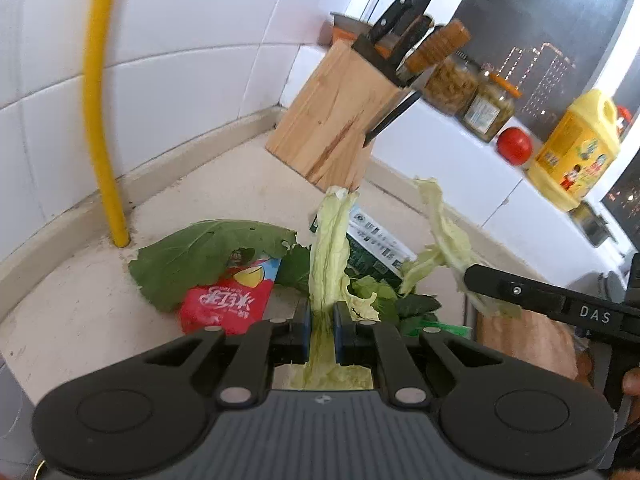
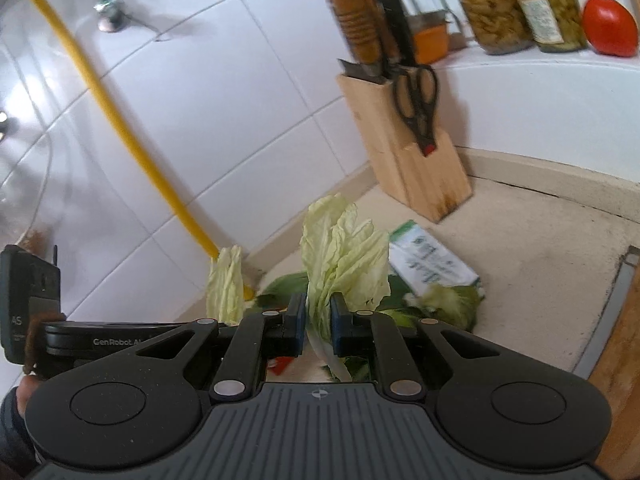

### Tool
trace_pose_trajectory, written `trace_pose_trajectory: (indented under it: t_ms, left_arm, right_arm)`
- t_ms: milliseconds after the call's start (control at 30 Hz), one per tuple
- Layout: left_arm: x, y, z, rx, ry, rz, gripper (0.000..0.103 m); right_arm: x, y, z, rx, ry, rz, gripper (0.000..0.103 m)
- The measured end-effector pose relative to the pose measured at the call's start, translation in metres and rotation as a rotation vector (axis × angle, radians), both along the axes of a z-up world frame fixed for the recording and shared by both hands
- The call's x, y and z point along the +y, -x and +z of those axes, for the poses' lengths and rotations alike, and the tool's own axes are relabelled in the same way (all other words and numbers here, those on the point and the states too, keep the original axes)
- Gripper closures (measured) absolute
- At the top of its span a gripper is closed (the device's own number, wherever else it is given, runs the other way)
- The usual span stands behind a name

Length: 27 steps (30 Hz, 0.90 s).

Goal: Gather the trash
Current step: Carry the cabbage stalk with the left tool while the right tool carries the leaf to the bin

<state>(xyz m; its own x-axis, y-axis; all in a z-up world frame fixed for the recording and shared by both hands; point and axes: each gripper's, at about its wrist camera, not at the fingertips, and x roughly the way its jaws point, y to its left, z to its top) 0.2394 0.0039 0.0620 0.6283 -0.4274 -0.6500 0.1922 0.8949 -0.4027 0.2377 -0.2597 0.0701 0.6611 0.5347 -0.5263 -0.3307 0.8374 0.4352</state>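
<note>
Pale cabbage leaves (image 1: 330, 248) (image 2: 344, 256) pinched in both grippers' fingers (image 1: 304, 320) (image 2: 296, 320), above counter (image 1: 80, 320).

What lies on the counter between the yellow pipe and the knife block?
Left wrist view: bare counter between the yellow pipe and the knife block.

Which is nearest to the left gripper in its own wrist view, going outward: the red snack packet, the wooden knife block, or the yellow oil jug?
From the left gripper:
1. Red snack packet, just ahead on the counter, to its left.
2. Wooden knife block, farther back by the tiled wall.
3. Yellow oil jug, farthest, on the sill at right.
</note>
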Motion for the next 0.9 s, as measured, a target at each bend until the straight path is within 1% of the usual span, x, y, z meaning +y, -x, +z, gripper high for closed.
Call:
trace_pose_trajectory:
  t_ms: [133, 300, 367, 633, 800, 900]
  left_arm:
    - [0.012, 0.016, 0.001, -0.014, 0.036, 0.023, 0.095]
    - [0.033, 0.041, 0.002, -0.03, 0.043, 0.065, 0.095]
    - [0.043, 0.05, 0.001, -0.028, 0.057, 0.09, 0.095]
    - [0.083, 0.094, -0.007, -0.025, 0.067, 0.204, 0.095]
    - [0.11, 0.126, -0.01, -0.03, 0.046, 0.294, 0.095]
    - [0.124, 0.146, -0.012, -0.028, 0.046, 0.346, 0.095]
  right_arm:
    - [0.02, 0.014, 0.014, -0.024, 0.013, 0.035, 0.085]
    - [0.046, 0.028, 0.02, -0.025, 0.013, 0.079, 0.085]
    - [0.059, 0.033, 0.02, -0.016, 0.015, 0.108, 0.085]
    - [0.114, 0.047, 0.013, 0.023, 0.011, 0.249, 0.085]
    - [0.149, 0.054, 0.007, 0.046, 0.001, 0.344, 0.085]
    - [0.171, 0.061, 0.004, 0.058, -0.005, 0.399, 0.085]
